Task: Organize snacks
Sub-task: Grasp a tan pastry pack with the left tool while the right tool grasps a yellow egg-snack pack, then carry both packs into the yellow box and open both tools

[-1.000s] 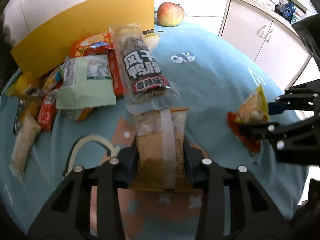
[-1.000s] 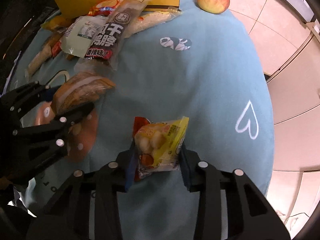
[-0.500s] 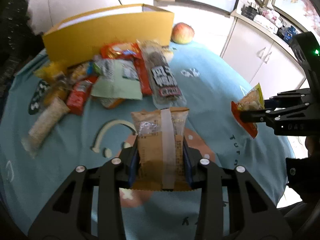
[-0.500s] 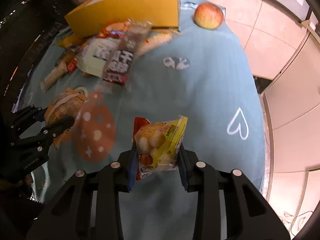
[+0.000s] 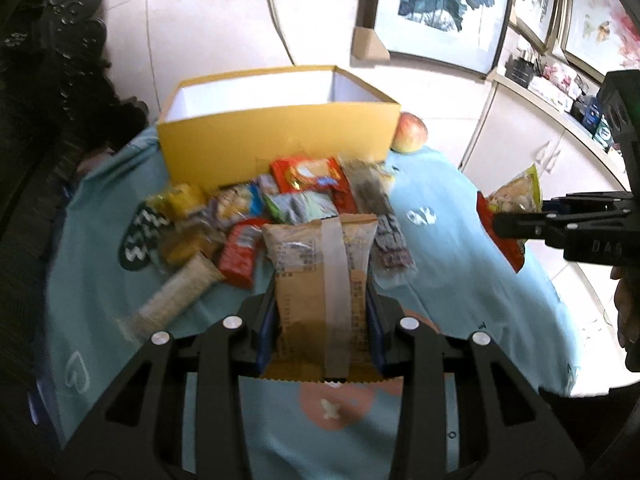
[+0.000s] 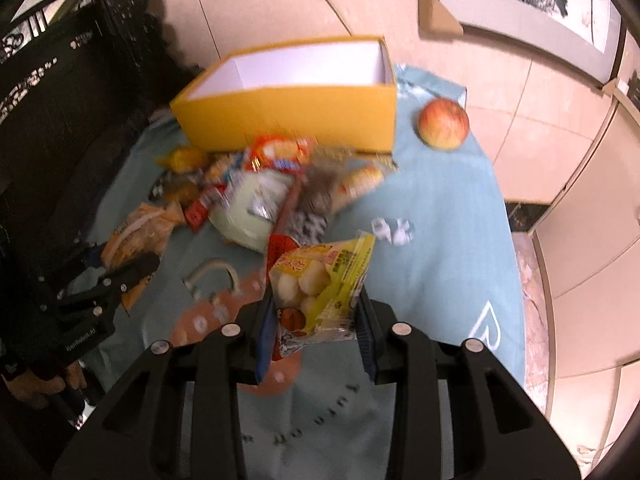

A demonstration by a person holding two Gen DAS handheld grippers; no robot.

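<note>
Left claw [image 5: 322,312] clamped on a tan snack packet [image 5: 320,276], held above the bench [image 5: 448,240], nearer the camera than the yellow box [image 5: 276,140]. Right claw [image 6: 316,316] clamped on a yellow snack bag [image 6: 324,280], likewise short of the box. Loose snack pile [image 5: 256,208] lies against the box front; apple [image 6: 444,122] beside its right end

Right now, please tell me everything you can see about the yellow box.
The yellow box is an open cardboard carton, long and rectangular, with no lid in sight, yellow outside and white inside. What shows of its inside looks empty. It stands upright at the far edge of the blue cloth. The pile of snacks lies against its front wall; the apple sits apart, beside one end.
</note>
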